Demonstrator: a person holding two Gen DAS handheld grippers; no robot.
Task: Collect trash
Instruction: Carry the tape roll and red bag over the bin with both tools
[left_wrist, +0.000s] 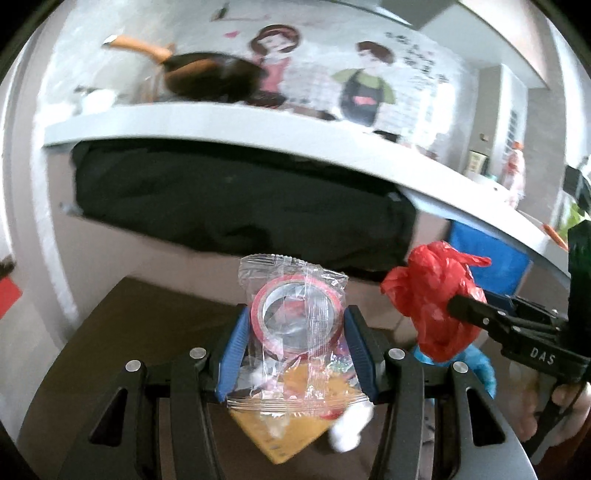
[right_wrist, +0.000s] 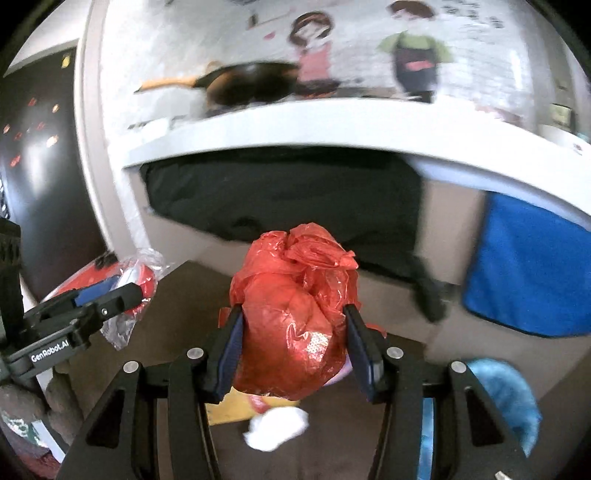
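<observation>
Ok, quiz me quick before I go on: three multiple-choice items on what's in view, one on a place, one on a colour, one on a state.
1. Where does the dark pan sit?
A. on the white counter
B. on the floor
C. in the left claw

2. What colour is the crumpled plastic bag in the right claw?
A. blue
B. red
C. black

3. What is the left claw doing?
A. hanging empty
B. gripping the pan's handle
C. gripping a clear wrapper with a tape roll inside

Answers: A, the pan rests up on the counter; B, the bag between the pads is red; C, the blue pads press the wrapper's sides.
</observation>
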